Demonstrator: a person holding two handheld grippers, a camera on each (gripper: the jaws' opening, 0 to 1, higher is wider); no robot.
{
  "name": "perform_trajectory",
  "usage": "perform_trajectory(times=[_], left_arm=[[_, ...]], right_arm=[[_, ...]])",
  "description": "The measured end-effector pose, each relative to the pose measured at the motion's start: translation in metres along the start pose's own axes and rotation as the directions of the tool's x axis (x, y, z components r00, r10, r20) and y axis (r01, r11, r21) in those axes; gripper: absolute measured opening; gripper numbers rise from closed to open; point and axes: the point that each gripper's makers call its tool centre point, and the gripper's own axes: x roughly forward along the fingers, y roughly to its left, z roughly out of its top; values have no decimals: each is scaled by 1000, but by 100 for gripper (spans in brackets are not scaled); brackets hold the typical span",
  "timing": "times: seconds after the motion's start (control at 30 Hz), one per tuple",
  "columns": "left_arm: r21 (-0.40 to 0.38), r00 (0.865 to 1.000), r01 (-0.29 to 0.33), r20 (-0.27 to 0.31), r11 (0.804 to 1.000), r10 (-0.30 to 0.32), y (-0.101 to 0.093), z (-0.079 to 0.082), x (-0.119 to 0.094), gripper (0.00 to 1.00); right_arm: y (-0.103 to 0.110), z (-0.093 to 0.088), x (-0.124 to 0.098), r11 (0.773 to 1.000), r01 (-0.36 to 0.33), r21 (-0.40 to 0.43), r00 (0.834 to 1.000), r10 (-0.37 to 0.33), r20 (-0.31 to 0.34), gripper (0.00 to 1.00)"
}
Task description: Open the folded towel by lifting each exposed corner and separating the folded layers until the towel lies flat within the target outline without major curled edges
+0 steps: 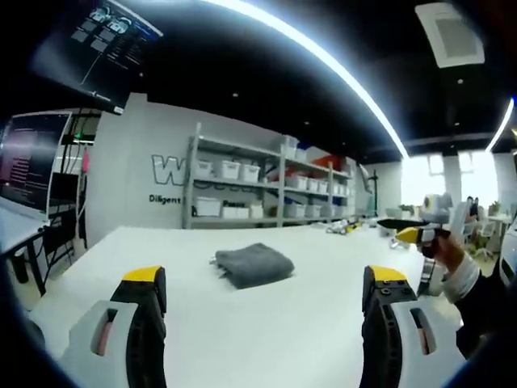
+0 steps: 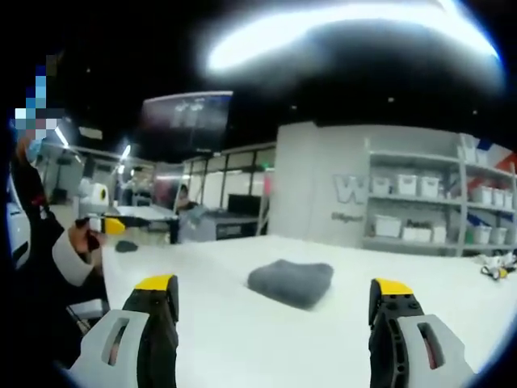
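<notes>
Your left tongs (image 1: 262, 284) released, jaws wide apart above the white worktop (image 1: 307, 339), your right tongs (image 2: 275, 297) likewise released, the grey towel (image 1: 253, 264) still folded, lying mid-worktop ahead of both, touched by neither, shelves (image 1: 266, 190) with white bins behind

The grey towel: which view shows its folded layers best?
The left gripper view: the grey towel is sharp there, with its folded edges visible at its left end. In the right gripper view the towel is blurred, a soft grey mound.

White table (image 1: 266, 331) bears folded grey towel (image 1: 253, 264) (lying mid-surface).
</notes>
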Motion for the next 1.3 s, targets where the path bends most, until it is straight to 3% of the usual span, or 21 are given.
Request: perform_trajectory(times=[0.43,0.8,1.1,1.3], left_arm=[[1,1000,5,-14,1000,-5,0,-2,-3,100],[5,1000,12,-19,1000,-12,-1,-1,-3,100],[15,1000,-13,-9,1000,13,4,1,-4,100],[22,1000,-21,-8,1000,21,5,2,-5,100]], right_arm=[[10,7,12,999,-40,-1,999,40,-15,100],[0,21,32,998,-44,-53,999,42,-26,98],[-11,13,49,995,-34,-91,997,27,-76,97],[-11,8,62,994,-64,-87,992,55,-110,96]])
